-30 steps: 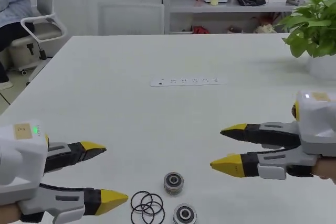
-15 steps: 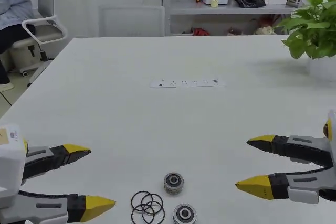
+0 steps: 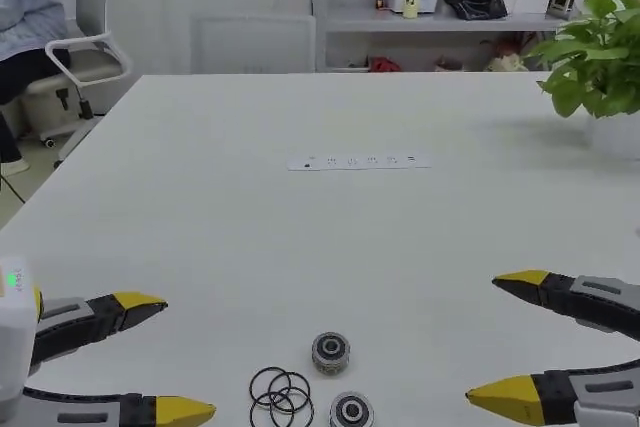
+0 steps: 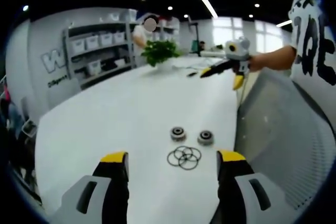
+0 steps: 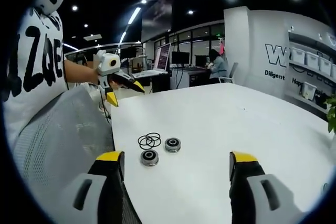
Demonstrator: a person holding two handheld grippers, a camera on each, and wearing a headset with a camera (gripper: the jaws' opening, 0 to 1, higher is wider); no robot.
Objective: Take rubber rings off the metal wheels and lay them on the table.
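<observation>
Left gripper point(image 3: 168, 357) and right gripper point(image 3: 505, 337) low over the white table point(image 3: 300, 227), tips pointing inward, jaws spread wide, holding nothing, loose rubber rings point(image 3: 281, 396) and metal wheels point(image 3: 330, 349) between them

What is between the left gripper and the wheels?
The loose rings lie flat on the table, between the left gripper and the wheels. Nothing else visible stands in the way.

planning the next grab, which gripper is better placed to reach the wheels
Right, narrowly: both are open, but the loose rings lie between the left gripper and the wheels, while the right gripper has bare table up to them.
</observation>
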